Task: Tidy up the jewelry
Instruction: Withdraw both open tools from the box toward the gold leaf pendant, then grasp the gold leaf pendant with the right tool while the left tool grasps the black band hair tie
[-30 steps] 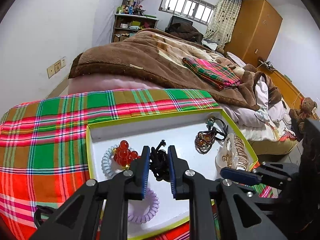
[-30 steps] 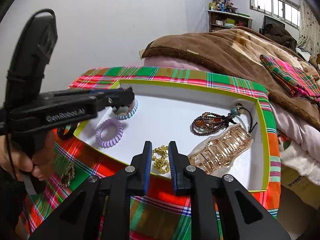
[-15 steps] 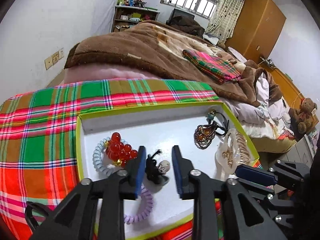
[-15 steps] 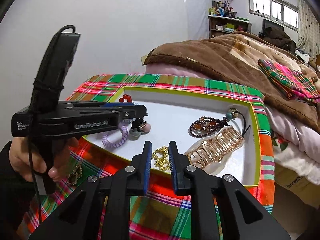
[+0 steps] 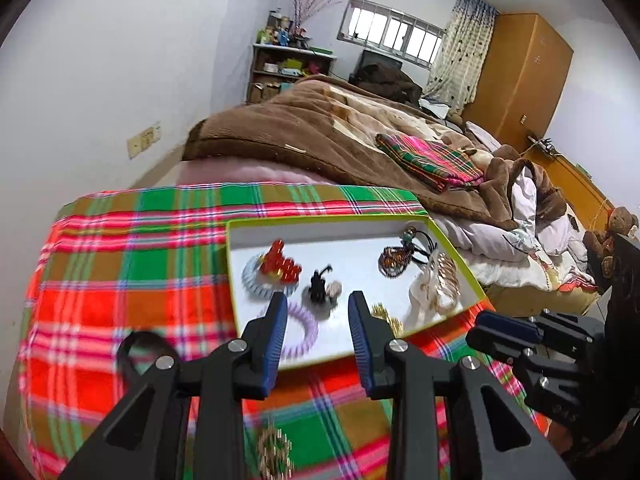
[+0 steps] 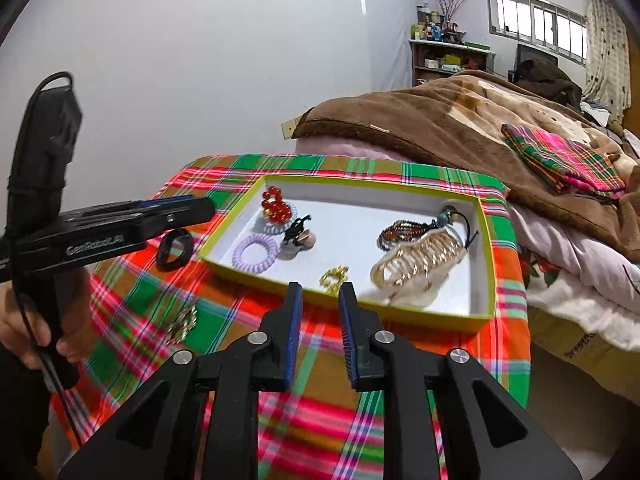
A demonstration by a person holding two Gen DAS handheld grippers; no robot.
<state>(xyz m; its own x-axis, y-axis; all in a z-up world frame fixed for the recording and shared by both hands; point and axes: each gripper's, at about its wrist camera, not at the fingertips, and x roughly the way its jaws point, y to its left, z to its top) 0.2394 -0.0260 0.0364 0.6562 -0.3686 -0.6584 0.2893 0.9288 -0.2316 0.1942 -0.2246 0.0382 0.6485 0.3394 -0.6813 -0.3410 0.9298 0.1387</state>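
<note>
Holding one hand-held gripper in each hand, I hover both over the plaid cloth (image 6: pixel 504 300) on the near side of the lime-edged tray (image 6: pixel 486 240). My left hand-held gripper (image 5: pixel 318 300) has its jaws parted with nothing between them; in its own view the black hair tie with the pale charm (image 5: pixel 322 290) lies on the tray's white floor beyond the tips, untouched. My right hand-held gripper (image 6: pixel 320 292) is opening its jaws, and they are empty too; the little gold chain (image 6: pixel 334 276) lies in the tray just past them, near the front wall.

Inside the tray, the red bead cluster (image 6: pixel 274 206) sits on a pale blue coil band (image 6: pixel 266 226) in the far left corner, the lilac coil band (image 6: pixel 256 254) lies in front of it, and the black tie is just beside that. On the right side, the gold claw clip (image 6: pixel 420 258) rests on a whitish piece, with the brown beaded bracelet (image 6: pixel 404 232) behind it and touching it.

Outside the tray, a black band (image 6: pixel 174 250) lies on the cloth just left of the tray, and a gold ornament (image 6: pixel 182 322) lies nearer to me, blurred. My left hand (image 6: pixel 40 328) grips its handle at the edge of the right view.
</note>
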